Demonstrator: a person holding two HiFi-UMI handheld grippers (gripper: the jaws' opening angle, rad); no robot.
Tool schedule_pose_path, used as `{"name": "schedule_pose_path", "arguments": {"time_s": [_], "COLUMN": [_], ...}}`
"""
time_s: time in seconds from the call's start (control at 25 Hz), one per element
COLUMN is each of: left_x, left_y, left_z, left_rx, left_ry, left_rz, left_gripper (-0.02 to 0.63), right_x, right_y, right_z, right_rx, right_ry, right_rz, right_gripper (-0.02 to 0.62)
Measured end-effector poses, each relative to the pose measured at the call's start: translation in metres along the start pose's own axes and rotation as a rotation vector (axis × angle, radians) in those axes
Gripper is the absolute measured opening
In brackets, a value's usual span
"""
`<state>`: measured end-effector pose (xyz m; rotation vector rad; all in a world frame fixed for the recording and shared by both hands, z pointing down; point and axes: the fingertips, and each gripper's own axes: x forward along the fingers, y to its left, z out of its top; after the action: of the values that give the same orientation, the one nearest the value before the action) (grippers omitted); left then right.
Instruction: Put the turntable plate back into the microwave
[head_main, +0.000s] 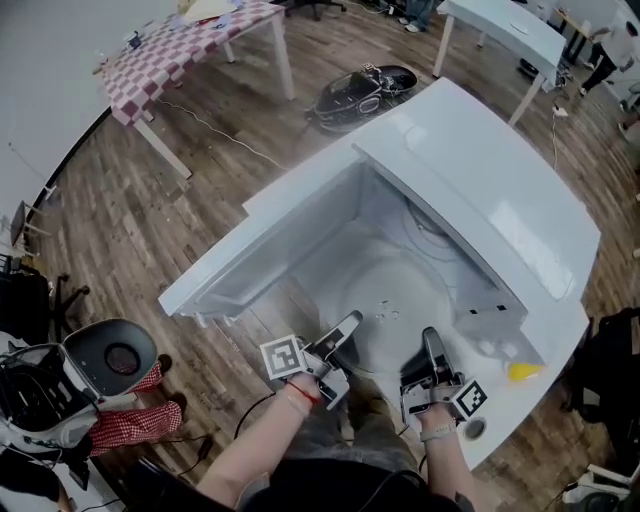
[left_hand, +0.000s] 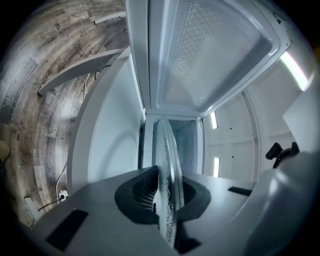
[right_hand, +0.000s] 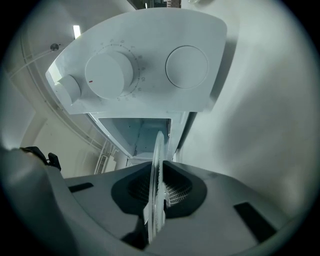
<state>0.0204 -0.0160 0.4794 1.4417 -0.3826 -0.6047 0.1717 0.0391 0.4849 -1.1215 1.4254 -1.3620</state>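
A white microwave (head_main: 500, 200) stands with its door (head_main: 270, 250) swung open to the left, cavity facing me. The clear glass turntable plate (head_main: 395, 305) lies about flat at the cavity's mouth, held by its near rim. My left gripper (head_main: 340, 345) is shut on the rim's left part, my right gripper (head_main: 432, 355) on its right part. In the left gripper view the plate (left_hand: 167, 165) runs edge-on between the jaws of the left gripper (left_hand: 167, 200), under the meshed door (left_hand: 215, 50). In the right gripper view the plate (right_hand: 157, 170) stands in the right gripper (right_hand: 157, 192), below the control panel (right_hand: 135, 65).
The panel carries two knobs (right_hand: 109, 75) and a round button (right_hand: 186, 67). A small yellow thing (head_main: 522, 371) lies on the microwave's near right corner. On the wooden floor are a checkered-cloth table (head_main: 190, 50), a black device (head_main: 365, 88), a white table (head_main: 500, 25) and a round stool (head_main: 110, 355).
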Motion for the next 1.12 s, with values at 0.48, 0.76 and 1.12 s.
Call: {"name": "schedule_pose_path", "arguments": {"time_s": [0.48,0.76,1.12], "left_x": [0.025,0.035,0.046], "left_y": [0.004,0.007,0.010], "left_z": [0.012,0.014,0.019], "left_rx": [-0.009,-0.032,-0.046], "left_ry": [0.077,0.066,0.040], "left_rz": [0.004,0.006,0.000], "left_gripper": [0.028,0.028,0.028], "right_x": [0.009,0.014,0.024], "right_y": [-0.006,-0.006,-0.011], "right_z": [0.010,0.021,0.030], "right_rx": [0.013,0.025,0.034], "right_ry": [-0.126,-0.177,-0.182], "right_rz": [0.002,-0.002,-0.029], "right_gripper": [0.040,0.040,0.041]}}
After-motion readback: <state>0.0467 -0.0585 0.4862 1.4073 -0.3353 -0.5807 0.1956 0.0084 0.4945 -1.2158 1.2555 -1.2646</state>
